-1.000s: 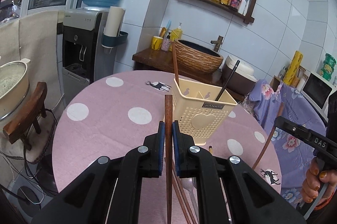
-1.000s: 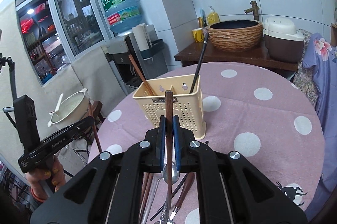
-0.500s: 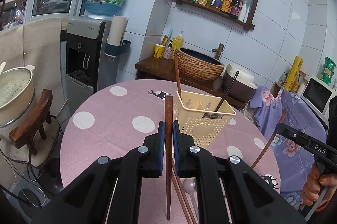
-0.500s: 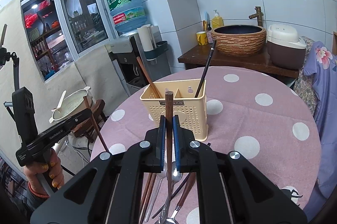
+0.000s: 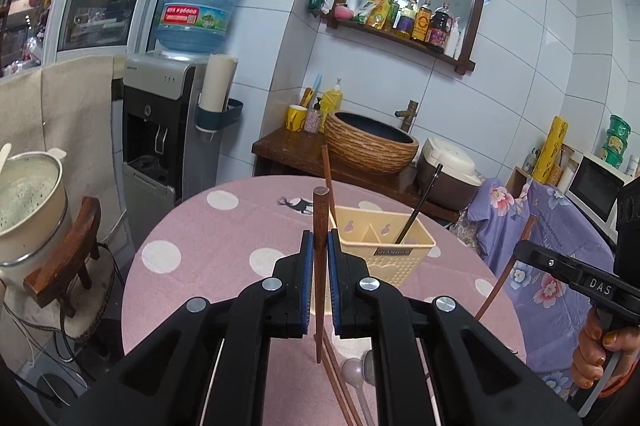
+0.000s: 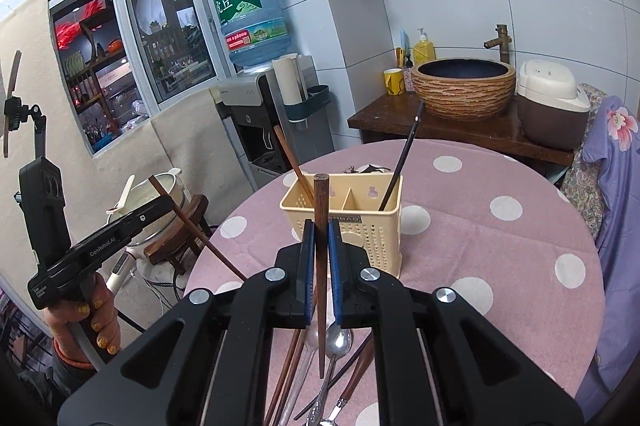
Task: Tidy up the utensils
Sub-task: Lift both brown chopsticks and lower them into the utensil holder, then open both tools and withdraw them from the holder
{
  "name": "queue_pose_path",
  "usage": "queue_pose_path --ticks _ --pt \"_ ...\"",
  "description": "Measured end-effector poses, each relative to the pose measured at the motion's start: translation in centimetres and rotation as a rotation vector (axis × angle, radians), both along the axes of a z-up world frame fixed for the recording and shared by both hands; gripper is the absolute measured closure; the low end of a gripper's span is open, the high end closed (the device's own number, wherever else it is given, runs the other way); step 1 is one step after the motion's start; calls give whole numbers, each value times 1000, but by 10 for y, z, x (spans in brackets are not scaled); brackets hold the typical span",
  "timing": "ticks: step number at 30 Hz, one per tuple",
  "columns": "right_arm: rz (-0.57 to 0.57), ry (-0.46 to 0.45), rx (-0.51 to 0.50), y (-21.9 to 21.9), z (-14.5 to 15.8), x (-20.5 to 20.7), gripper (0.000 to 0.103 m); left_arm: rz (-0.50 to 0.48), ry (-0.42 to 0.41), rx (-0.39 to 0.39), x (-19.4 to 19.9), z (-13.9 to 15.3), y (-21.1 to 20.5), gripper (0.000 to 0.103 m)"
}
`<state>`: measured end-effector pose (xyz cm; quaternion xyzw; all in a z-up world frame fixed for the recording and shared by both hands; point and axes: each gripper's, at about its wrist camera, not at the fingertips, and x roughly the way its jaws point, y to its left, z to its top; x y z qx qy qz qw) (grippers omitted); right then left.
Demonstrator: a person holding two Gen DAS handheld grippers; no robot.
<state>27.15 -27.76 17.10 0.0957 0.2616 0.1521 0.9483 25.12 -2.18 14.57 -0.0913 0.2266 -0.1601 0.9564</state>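
Left gripper (image 5: pixel 318 254) and right gripper (image 6: pixel 320 246) each clamp a chopstick (image 5: pixel 320 266) near the caddy (image 6: pixel 344 222); light, stiff, slippery; grip mid-shaft.

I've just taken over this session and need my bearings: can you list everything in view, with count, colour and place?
Utensil caddy: 1, cream, on the table, divided into compartments.
Chopsticks in caddy: 1 brown in the left compartment, 1 black in the right.
Held chopsticks: 2, brown, one in the left tongs, one in the right tongs.
Loose utensils: several, brown chopsticks and silver spoons, on the table nearest the cameras.
Table: 1, pink cloth with white dots.
Water dispenser: 1, grey, blue bottle on top, by the window.
Basin: 1, brown woven, on the dark counter.
Rice cooker: 1, white and brown, right of the basin.
Left tongs: black, shut on a chopstick.
Right tongs: black, shut on a chopstick.
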Motion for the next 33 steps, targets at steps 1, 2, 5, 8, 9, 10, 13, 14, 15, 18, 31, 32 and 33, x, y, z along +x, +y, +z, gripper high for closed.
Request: queue_pose_path --ticks 1,2,5,8,9,10,13,14,15,18,31,32,33 --pt "0 -2 0 0 4 2 95 -10 -3 -4 2 5 -1 95" --pt "-2 -7 0 -1 10 5 95 -17 -5 -9 4 10 -1 95" --pt "-18 -37 4 -5 35 15 95 -49 -40 -23 8 38 -6 95" --pt "-36 -74 25 -10 65 27 95 -80 -79 -40 15 72 -14 95" --pt "-46 -95 24 -11 79 33 95 -84 -87 -43 20 83 -17 95" --pt "-57 -115 21 -12 89 37 95 -84 -94 -45 25 94 -20 95" --pt "-99 -184 34 -16 117 50 95 -75 -108 -55 44 120 -30 95" --pt "-112 -204 35 -17 124 55 95 -64 -115 -57 50 126 -33 95" --pt "-124 -218 28 -16 128 59 95 -47 -124 -58 57 130 -35 95" --pt "-178 -245 -24 -14 127 77 95 -10 -126 -55 75 127 -42 95" --pt "-198 -61 -38 -9 33 125 95 22 83 -5 123 25 -54 95" --pt "-199 -51 -34 -10 28 126 95 20 97 -3 125 19 -55 95" --pt "-202 -45 -28 -11 23 126 95 18 108 -5 126 15 -55 95"
